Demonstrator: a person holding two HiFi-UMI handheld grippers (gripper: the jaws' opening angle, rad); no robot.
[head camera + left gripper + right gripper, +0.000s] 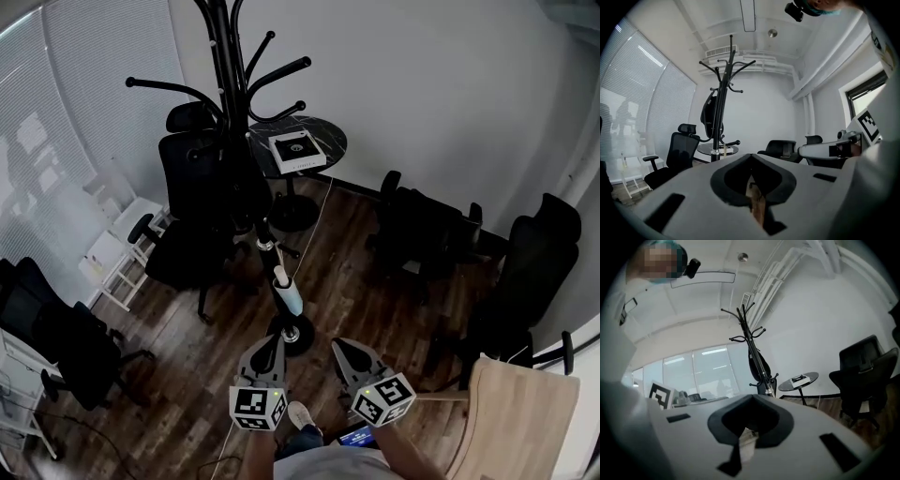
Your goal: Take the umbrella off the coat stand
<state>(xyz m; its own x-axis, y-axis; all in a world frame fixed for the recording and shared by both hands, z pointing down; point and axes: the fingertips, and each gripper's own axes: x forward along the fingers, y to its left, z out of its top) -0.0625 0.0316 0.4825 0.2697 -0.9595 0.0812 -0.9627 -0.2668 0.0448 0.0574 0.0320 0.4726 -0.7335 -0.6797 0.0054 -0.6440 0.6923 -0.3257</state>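
The black coat stand (225,66) rises in the middle of the room, and its base (292,336) sits on the floor just ahead of me. A folded black umbrella (708,116) hangs along the pole from an upper hook; it also shows in the right gripper view (758,363). In the head view it blends into the dark chair behind the pole. My left gripper (267,352) and right gripper (345,356) are side by side low in front of me, well short of the stand. Both are shut with nothing in them, the left gripper (751,155) and the right gripper (751,395).
A round dark table (323,139) with a white box (298,150) stands behind the stand. Black office chairs stand at the left (192,206), the right (427,225), the far right (534,272) and the near left (56,337). A wooden board (520,422) is at lower right.
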